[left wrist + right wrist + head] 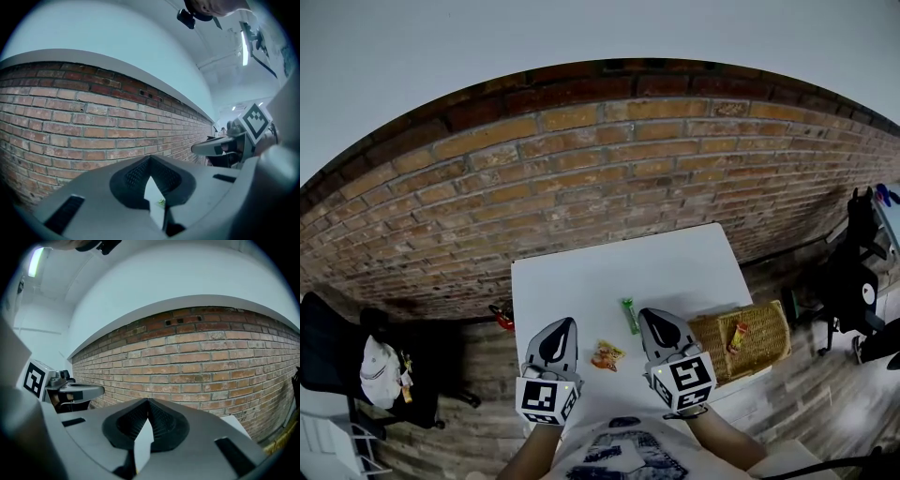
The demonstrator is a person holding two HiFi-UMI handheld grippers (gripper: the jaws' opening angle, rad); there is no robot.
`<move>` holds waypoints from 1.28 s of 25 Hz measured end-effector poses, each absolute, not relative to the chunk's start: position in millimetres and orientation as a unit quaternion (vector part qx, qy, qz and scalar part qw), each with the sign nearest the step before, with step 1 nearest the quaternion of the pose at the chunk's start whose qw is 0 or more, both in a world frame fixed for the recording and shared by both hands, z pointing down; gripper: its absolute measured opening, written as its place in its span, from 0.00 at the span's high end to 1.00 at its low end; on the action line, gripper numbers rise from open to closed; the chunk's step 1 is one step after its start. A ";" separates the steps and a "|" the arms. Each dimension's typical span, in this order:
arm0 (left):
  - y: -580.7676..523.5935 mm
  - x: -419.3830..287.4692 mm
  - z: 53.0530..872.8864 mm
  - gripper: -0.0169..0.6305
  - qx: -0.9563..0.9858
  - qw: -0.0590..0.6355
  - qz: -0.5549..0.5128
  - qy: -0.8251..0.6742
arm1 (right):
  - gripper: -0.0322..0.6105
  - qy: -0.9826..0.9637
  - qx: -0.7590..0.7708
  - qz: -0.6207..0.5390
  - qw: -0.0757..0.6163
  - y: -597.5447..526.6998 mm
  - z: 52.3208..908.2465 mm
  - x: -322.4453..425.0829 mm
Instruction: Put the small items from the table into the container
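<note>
Closest to the person, the left gripper (570, 324) and the right gripper (646, 315) hover side by side over the near part of the white tabletop (581, 291). Both are clenched on nothing: in each gripper view the fingers (133, 176) meet at their tips with only bare tabletop showing behind them.

Between the two grippers lies an orange snack packet (607, 355), flat on the tabletop. A little farther off, just beside the right gripper's tip, is a slim green wrapped stick (629, 315). To the right, at the tabletop's edge, stands the wicker basket (769, 352), with one red-and-yellow packet (738, 336) already inside. Beyond is the brick wall (609, 178).

My reading is that one item is in, two remain, and this is the approach to the next pick. That calls for spreading one gripper's fingers, lowering them astride the orange packet or the green stick, and pinching low enough to catch a thin, flat wrapper.
</note>
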State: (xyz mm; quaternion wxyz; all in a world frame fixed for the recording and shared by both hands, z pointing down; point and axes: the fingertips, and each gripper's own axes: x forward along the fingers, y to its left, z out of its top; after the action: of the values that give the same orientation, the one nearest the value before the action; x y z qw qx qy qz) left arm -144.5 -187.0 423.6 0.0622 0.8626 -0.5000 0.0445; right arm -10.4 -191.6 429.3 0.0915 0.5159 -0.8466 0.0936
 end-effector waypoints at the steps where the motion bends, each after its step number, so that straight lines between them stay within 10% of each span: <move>1: -189.2 -143.7 426.6 0.90 0.863 0.066 0.045 -0.499 | 0.92 -0.844 0.519 0.095 0.096 -193.0 432.5 -8.6; 32: -274.3 -116.7 552.0 0.90 0.875 0.143 0.113 -0.448 | 0.91 -0.779 0.555 0.195 0.216 -252.6 585.7 13.7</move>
State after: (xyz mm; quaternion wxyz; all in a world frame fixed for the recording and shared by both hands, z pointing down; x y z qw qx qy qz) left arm -116.7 -274.3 552.0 0.1425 0.8754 -0.4480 0.1126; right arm 13.7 -252.6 585.7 0.2159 0.5548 -0.7794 0.1954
